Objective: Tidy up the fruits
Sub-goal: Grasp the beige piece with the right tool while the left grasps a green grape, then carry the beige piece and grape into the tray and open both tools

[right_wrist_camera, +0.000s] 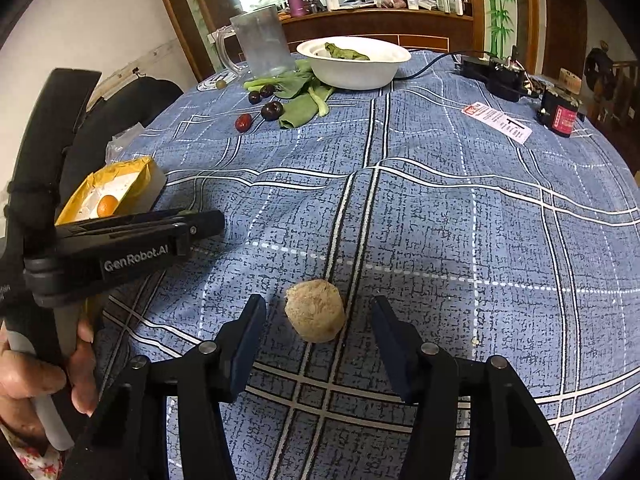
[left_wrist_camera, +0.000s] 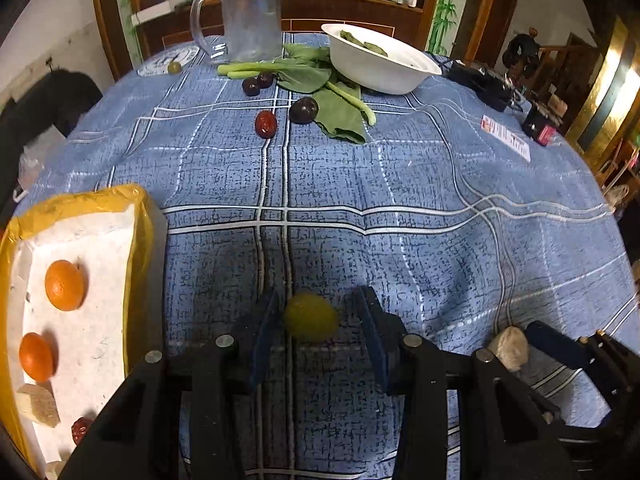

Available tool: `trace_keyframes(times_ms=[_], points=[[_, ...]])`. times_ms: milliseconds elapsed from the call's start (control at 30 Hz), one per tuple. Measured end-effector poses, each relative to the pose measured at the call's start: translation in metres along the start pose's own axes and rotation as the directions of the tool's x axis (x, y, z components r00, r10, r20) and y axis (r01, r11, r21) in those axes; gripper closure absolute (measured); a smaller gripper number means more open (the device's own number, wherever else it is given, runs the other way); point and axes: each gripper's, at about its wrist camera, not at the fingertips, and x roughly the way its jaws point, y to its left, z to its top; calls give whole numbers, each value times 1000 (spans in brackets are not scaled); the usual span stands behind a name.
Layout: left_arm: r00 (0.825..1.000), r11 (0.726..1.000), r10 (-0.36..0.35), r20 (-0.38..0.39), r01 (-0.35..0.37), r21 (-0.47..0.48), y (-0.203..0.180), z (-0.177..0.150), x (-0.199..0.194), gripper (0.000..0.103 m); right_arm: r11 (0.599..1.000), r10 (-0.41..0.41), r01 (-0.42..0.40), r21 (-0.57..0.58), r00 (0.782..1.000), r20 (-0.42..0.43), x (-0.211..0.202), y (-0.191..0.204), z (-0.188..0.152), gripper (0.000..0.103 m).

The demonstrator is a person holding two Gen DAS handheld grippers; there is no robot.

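Yellow-green, an oval fruit (left_wrist_camera: 311, 317) lies on the tabletop (left_wrist_camera: 400, 184) between the spread fingers of the left hand-held gripper (left_wrist_camera: 316, 320), long axis left-right, while the open right hand-held gripper (right_wrist_camera: 318, 324) brackets a beige lump (right_wrist_camera: 315, 310); the tray (left_wrist_camera: 136, 216) at near left holds two oranges (left_wrist_camera: 65, 285), so dark fruits (left_wrist_camera: 266, 124) far off remain.

Both wrist views low, forward; share white bowl (left_wrist_camera: 384, 65) (right_wrist_camera: 354, 62).

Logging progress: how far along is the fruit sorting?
Done: two oranges lie in the yellow tray. In hand: nothing gripped; the open left gripper straddles a green fruit, the open right gripper a tan lump. Left: plums and a red date by the greens.
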Motion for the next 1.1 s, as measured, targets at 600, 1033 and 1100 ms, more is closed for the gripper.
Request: trace_keyframes(times_ms=[600, 1033, 1100], points=[[977, 984, -112, 180, 133, -115, 29, -54, -113, 79, 987, 155, -159, 37, 983, 98, -29, -4, -2, 71], [980, 901, 15, 199, 73, -428, 150, -137, -141, 79, 955, 290, -285, -78, 956, 51, -54, 102, -13, 70], [981, 894, 15, 195, 74, -441, 155, -144, -138, 79, 950, 291, -286, -124, 956, 26, -50, 131, -10, 70]])
